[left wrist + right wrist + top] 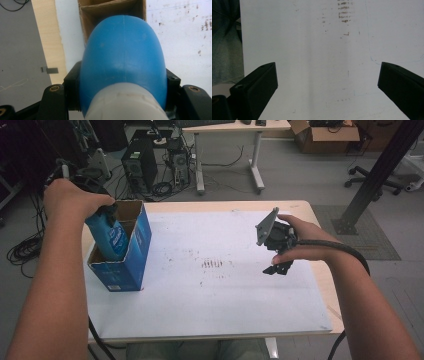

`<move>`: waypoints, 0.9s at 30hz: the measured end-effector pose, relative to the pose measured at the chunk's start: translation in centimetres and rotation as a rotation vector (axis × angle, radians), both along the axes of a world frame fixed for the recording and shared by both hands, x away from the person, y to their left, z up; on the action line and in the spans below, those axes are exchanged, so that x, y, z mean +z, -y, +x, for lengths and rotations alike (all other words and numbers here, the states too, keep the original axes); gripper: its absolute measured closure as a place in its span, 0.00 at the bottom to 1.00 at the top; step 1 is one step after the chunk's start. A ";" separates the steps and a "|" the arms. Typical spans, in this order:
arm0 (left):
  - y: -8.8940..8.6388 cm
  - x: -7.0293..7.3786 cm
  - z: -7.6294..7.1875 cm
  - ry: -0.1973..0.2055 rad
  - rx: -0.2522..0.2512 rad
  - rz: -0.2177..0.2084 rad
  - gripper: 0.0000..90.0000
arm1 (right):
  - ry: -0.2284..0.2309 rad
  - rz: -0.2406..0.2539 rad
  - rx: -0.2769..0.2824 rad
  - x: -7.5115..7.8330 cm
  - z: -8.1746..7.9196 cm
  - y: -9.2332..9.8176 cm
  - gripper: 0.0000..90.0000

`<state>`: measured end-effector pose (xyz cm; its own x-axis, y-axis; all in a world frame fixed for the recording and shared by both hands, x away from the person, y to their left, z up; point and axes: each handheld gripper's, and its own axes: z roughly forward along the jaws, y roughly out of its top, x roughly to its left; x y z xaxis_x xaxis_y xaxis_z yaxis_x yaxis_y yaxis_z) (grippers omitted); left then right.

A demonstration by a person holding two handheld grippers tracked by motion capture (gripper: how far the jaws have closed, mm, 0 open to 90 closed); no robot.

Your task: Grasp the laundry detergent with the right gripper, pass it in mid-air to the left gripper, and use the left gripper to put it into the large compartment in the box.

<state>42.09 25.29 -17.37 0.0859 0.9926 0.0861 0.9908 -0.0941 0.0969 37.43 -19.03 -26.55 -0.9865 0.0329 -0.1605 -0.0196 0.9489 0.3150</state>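
The left gripper [102,215] is clamped on a blue bottle [111,236], its jaws pressed against the bottle's two sides just below the white cap [126,103]. In the left gripper view the bottle's rounded blue body [123,62] bulges straight ahead of the jaws, and the black jaw blocks sit tight on either flank of it. The bottle hangs tilted from these jaws, with its lower end already down inside the open top of a blue cardboard box [127,257]. Past the bottle's far end, the left gripper view shows the brown inner walls of the box [110,8] (a fold of cardboard crosses the opening there). The box stands upright on the white sheet [225,295] that covers the table [320,270], directly beneath the left gripper and near the sheet's left edge.

The right gripper [280,265] is held well apart from the box and bottle, over the right part of the sheet, pointing down at it. Its jaws are spread wide with nothing between them: in the right gripper view the two black jaws stand at the far sides of the picture, and between them lies bare white sheet [312,62]. A patch of small brown marks [344,12] sits on the sheet ahead of these jaws; in the high view the same marks [212,264] lie between the two grippers, nearer the middle of the sheet.
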 end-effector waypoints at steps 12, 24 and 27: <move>0.1 -2.8 -0.3 0.009 -0.027 -0.006 0.42 | 0.005 0.007 0.003 0.1 -0.1 -0.1 0.03; -0.3 -5.6 -0.2 0.012 -0.029 0.006 0.42 | 0.012 0.004 0.007 0.2 -0.1 -0.3 0.03; -0.7 -6.5 -0.2 0.009 -0.020 -0.008 0.42 | 0.010 0.005 0.010 0.1 0.0 -0.3 0.03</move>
<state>41.86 26.01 -23.87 0.1050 0.9913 0.0790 0.9878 -0.1132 0.1069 37.38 -18.70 -26.45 -0.9851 0.0240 -0.1702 -0.0322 0.9470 0.3197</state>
